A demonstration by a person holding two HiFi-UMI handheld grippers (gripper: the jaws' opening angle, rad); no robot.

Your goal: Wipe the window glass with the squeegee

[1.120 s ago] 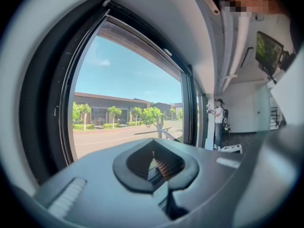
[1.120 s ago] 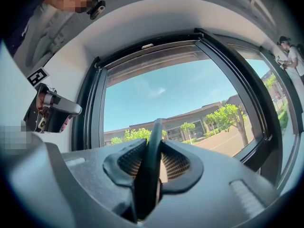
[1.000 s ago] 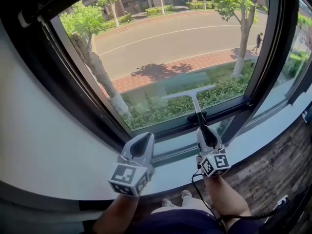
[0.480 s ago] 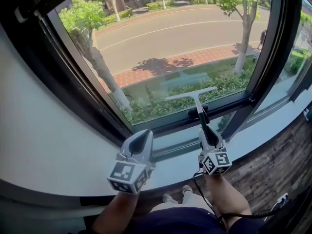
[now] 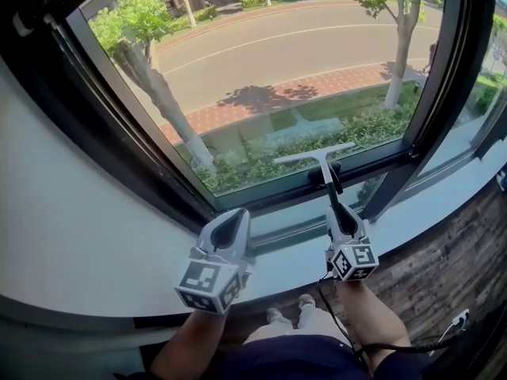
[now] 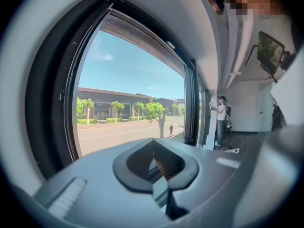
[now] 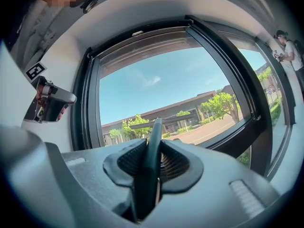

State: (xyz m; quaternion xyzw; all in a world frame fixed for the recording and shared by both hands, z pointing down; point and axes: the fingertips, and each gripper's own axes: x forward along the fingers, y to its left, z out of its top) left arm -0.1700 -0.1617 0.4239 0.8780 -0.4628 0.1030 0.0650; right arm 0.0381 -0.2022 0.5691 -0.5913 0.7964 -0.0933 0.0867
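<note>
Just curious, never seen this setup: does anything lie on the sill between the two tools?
Nothing: the head view shows bare white sill between the left tool and right tool.

You hold two grippers low in the head view: the left gripper (image 5: 234, 222) and the right gripper (image 5: 341, 214). One squeegee (image 5: 320, 157) shows at centre. Two shoes (image 5: 277, 317) peek in at the bottom edge. At least three trees (image 5: 135, 26) line the street across the top. In the left gripper view, one pedestrian (image 6: 171, 130) appears outside at centre, and one person (image 6: 221, 120) indoors at right.
</note>
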